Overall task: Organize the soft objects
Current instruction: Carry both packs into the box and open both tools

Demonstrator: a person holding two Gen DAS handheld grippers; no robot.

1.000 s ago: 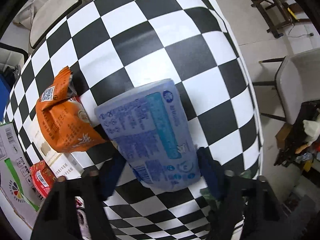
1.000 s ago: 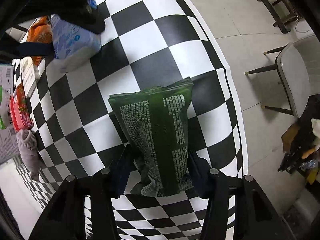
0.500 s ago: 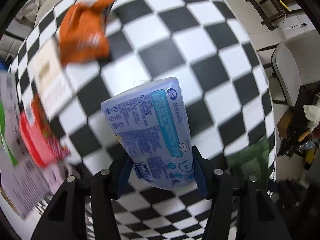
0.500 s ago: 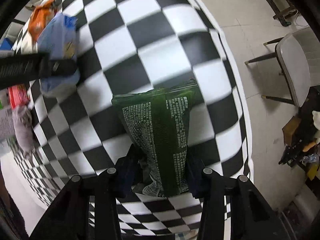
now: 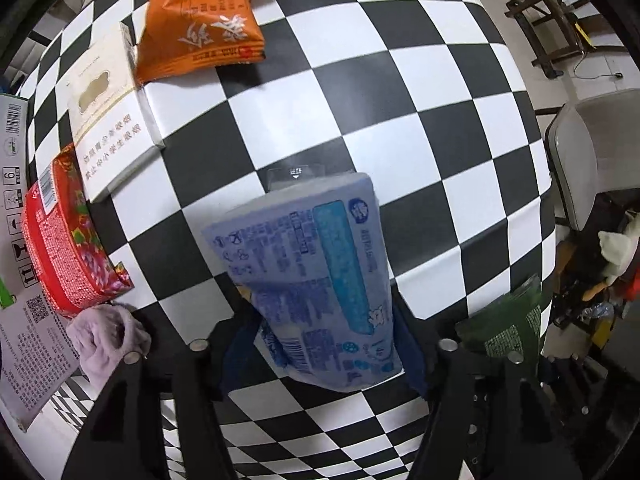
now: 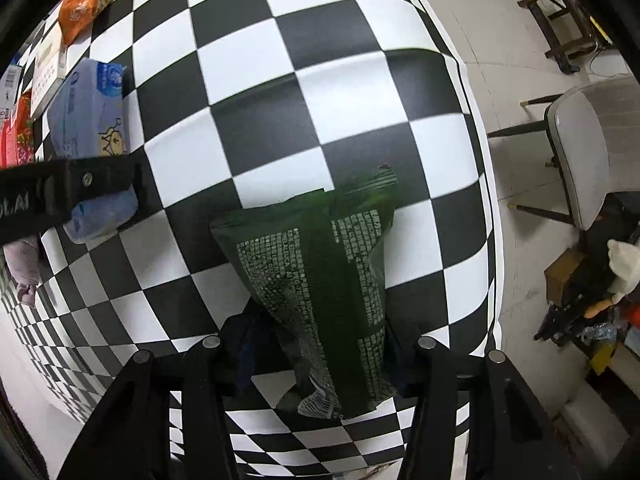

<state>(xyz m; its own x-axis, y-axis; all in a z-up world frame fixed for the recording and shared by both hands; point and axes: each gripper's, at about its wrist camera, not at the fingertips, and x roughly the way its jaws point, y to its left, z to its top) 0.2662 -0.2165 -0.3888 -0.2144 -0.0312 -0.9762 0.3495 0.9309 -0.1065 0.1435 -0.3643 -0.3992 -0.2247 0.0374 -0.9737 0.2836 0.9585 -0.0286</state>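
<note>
1. Tissue pack first: the soft pale-blue plastic-wrapped tissue pack sits pinched between the jaws of the left gripper, held over the black-and-white checkered tablecloth. Can't tell if its far end touches the cloth.
2. Over on the other side, the right gripper has its jaws pressed into the lower end of the dark green printed snack bag, which also hangs out over the checkers, near the table's right edge.
3. How I'd do this step: both are squishy, so keep the grip low and firm but don't crush them. Move both slowly, since a floppy bag can swing and slide out. Set each one flat before letting go.
4. Best guess for a landing spot is the group on the left: orange crinkly snack bag, white flat rectangular carton, red printed snack packet, lilac fuzzy cloth.
5. Containers: a white cardboard box pokes in at the far left, but its inside is out of frame, so no idea what's in it.
</note>
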